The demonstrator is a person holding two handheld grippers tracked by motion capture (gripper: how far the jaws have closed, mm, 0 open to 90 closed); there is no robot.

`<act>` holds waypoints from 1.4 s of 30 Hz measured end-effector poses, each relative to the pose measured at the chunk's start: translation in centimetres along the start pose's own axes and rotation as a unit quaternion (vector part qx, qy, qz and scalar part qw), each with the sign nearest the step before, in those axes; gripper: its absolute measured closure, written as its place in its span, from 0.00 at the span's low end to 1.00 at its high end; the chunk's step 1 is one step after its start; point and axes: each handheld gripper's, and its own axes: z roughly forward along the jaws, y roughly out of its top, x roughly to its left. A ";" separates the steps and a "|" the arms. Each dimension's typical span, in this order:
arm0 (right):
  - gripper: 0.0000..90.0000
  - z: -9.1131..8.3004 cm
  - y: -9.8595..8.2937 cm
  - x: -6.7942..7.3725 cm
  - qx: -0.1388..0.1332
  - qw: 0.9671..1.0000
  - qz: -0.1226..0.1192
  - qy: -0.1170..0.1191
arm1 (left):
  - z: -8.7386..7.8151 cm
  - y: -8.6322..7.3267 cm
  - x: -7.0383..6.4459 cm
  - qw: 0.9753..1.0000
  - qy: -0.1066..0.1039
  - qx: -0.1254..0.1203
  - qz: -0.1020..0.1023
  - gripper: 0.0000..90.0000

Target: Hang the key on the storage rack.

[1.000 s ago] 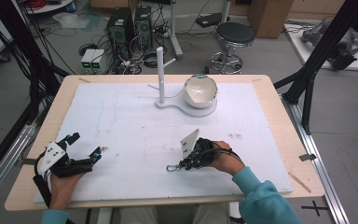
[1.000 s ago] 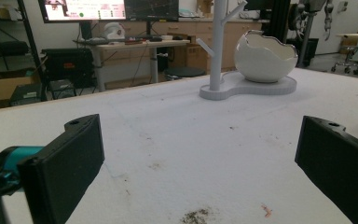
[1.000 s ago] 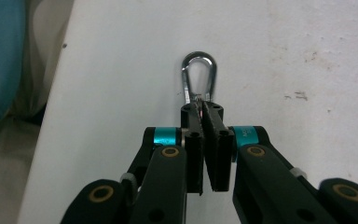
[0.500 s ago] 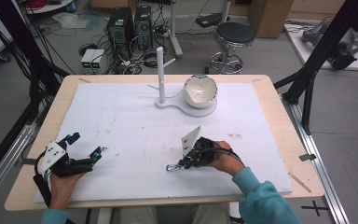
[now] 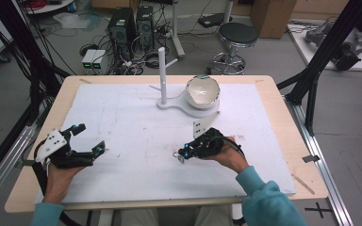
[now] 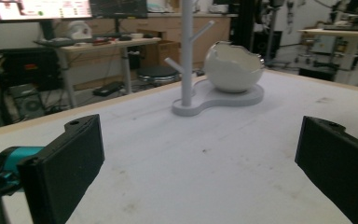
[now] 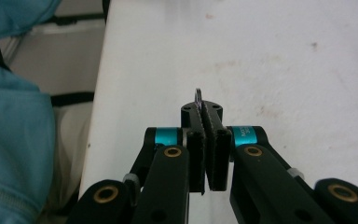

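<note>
My left gripper [image 5: 89,138] rests at the near left of the white table top [image 5: 136,117], wide open with nothing between its jaws; in the left gripper view the left gripper [image 6: 198,172] faces the stand. My right gripper [image 5: 184,153] lies near the middle front, turned toward the left, shut on a small metal ring [image 5: 176,156]. In the right gripper view the thin ring [image 7: 198,95] pokes out past the tips of the right gripper [image 7: 202,109]. A white branched stand [image 5: 162,75] and an egg-shaped white bowl [image 5: 202,90] share one white base at the back middle.
A sleeve in teal [image 7: 14,135] lies beside the right gripper near the table's front edge. Behind the table stand a stool [image 5: 238,35], computer towers [image 5: 132,23] and loose cables. A black frame leg [image 5: 311,80] rises at the right.
Both hands have edged slightly forward from the table's near edge. The left jaws stay open and the right jaws stay shut on the ring.
</note>
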 end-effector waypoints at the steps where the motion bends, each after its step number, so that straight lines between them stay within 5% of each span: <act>1: 0.99 -0.1 0.0 -0.1 -0.009 1.000 0.003 0.000 | 0.2 0.5 0.0 1.000 -0.012 0.003 -0.001 0.02; 5: 0.99 -0.7 0.4 -0.3 -0.047 0.999 0.015 0.010 | 1.0 2.1 0.0 0.999 -0.053 0.011 0.001 0.02; 8: 0.99 -1.3 0.8 -0.3 -0.074 0.997 0.020 0.013 | 2.1 3.9 0.0 0.995 -0.100 0.028 0.011 0.02; 13: 0.99 -2.1 1.5 -0.6 -0.106 0.994 0.023 0.017 | 3.2 5.6 0.0 0.990 -0.134 0.037 0.013 0.02; 14: 0.99 -2.6 1.9 -0.7 -0.124 0.992 0.025 0.019 | 3.9 6.5 0.0 0.987 -0.155 0.046 0.007 0.02; 16: 0.99 -3.0 2.2 -1.0 -0.142 0.989 0.024 0.021 | 4.2 6.9 0.1 0.985 -0.167 0.049 0.003 0.02; 18: 0.99 -3.2 2.4 -1.1 -0.145 0.989 0.024 0.021 | 4.9 7.8 0.1 0.982 -0.180 0.058 0.010 0.02; 20: 0.99 -3.7 3.1 -1.3 -0.153 0.988 0.018 0.021 | 6.0 9.0 0.1 0.976 -0.205 0.065 0.016 0.02; 21: 0.99 -3.9 3.3 -1.3 -0.155 0.987 0.017 0.025 | 6.0 9.0 0.1 0.976 -0.205 0.065 0.016 0.02; 22: 0.99 -4.0 3.6 -1.5 -0.162 0.986 0.012 0.019 | 6.8 9.8 0.0 0.973 -0.218 0.070 0.019 0.02; 25: 0.99 -4.5 4.3 -1.6 -0.165 0.986 0.012 0.015 | 7.6 10.5 -0.3 0.970 -0.228 0.076 0.027 0.02; 26: 0.99 -4.5 4.5 -1.7 -0.168 0.986 0.010 0.017 | 8.3 11.0 -0.5 0.967 -0.241 0.081 0.027 0.02; 27: 0.99 -4.6 4.7 -1.8 -0.169 0.986 0.006 0.013 | 8.3 11.0 -0.5 0.967 -0.241 0.081 0.027 0.02; 30: 0.99 -4.7 5.1 -2.0 -0.174 0.985 0.011 0.016 | 9.8 11.7 -1.1 0.960 -0.264 0.092 0.032 0.02; 31: 0.99 -4.7 5.1 -2.0 -0.174 0.985 0.011 0.016 | 9.8 11.7 -1.1 0.960 -0.264 0.092 0.032 0.02; 32: 0.99 -4.7 5.3 -2.4 -0.180 0.984 0.010 0.015 | 10.5 11.9 -1.5 0.956 -0.276 0.096 0.033 0.02; 33: 0.99 -4.7 5.3 -2.4 -0.180 0.984 0.010 0.015 | 10.5 11.9 -1.5 0.956 -0.276 0.096 0.033 0.02; 34: 0.99 -4.7 5.5 -2.5 -0.181 0.983 0.013 0.016 | 11.1 12.1 -2.0 0.951 -0.290 0.099 0.035 0.02; 37: 0.99 -4.7 5.7 -2.7 -0.184 0.983 0.010 0.016 | 11.7 12.1 -2.4 0.948 -0.303 0.095 0.028 0.02; 38: 0.99 -4.7 5.8 -2.9 -0.193 0.981 0.006 0.017 | 12.3 12.1 -2.8 0.944 -0.312 0.104 0.033 0.02; 42: 0.99 -4.7 6.2 -3.0 -0.196 0.980 0.004 0.018 | 13.0 12.3 -3.5 0.940 -0.324 0.106 0.032 0.02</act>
